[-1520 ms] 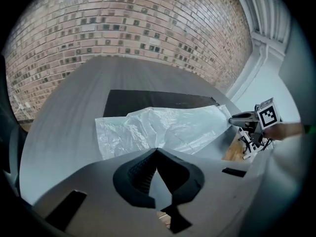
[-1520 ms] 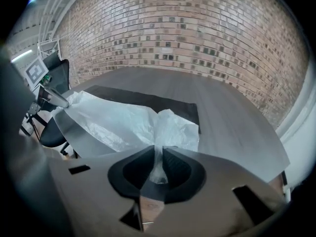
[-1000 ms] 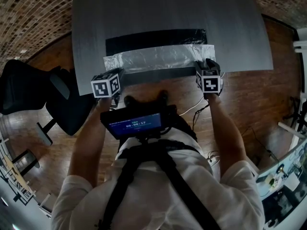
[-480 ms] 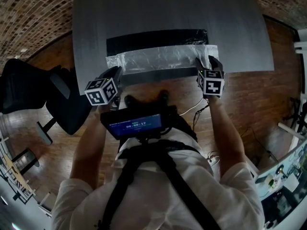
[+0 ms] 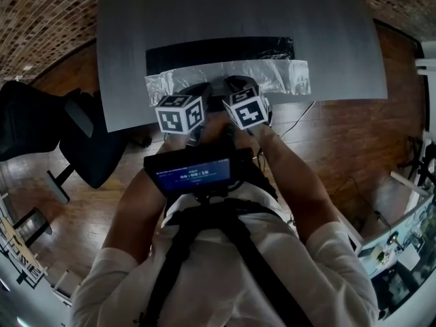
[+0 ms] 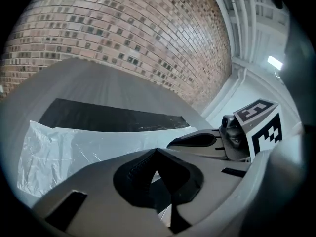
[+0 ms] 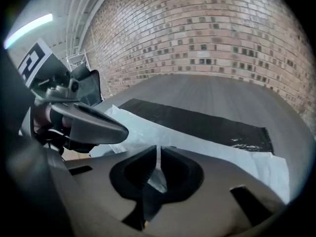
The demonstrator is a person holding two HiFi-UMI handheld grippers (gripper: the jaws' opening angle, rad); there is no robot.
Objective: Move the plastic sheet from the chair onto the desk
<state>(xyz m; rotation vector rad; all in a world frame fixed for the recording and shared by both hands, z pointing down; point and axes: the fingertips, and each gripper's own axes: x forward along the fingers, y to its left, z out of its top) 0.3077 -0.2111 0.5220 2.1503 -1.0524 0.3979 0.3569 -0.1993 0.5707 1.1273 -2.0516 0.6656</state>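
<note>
The clear plastic sheet [image 5: 289,78] lies flat along the near edge of the grey desk [image 5: 238,12], partly over a black sheet [image 5: 218,48]. My two grippers hang side by side over the middle of the plastic's near edge. In the left gripper view the left gripper [image 6: 157,151] has its jaws together with nothing between them, above the plastic sheet [image 6: 74,147]. The right gripper [image 7: 158,154] is closing: only a narrow slit is left, and the plastic sheet [image 7: 212,149] shows below it, not pinched. The left gripper [image 5: 196,92] and the right gripper [image 5: 237,86] nearly touch.
A black office chair [image 5: 82,142] stands on the wooden floor left of the desk. A cable [image 5: 300,114] trails on the floor at the desk's right front. A brick wall [image 6: 123,28] rises behind the desk. A screen device [image 5: 194,176] hangs on the person's chest.
Both grippers left the sheet's two ends and came inward to its middle, side by side. Their jaws went from open to closed. The sheet stayed on the desk.
</note>
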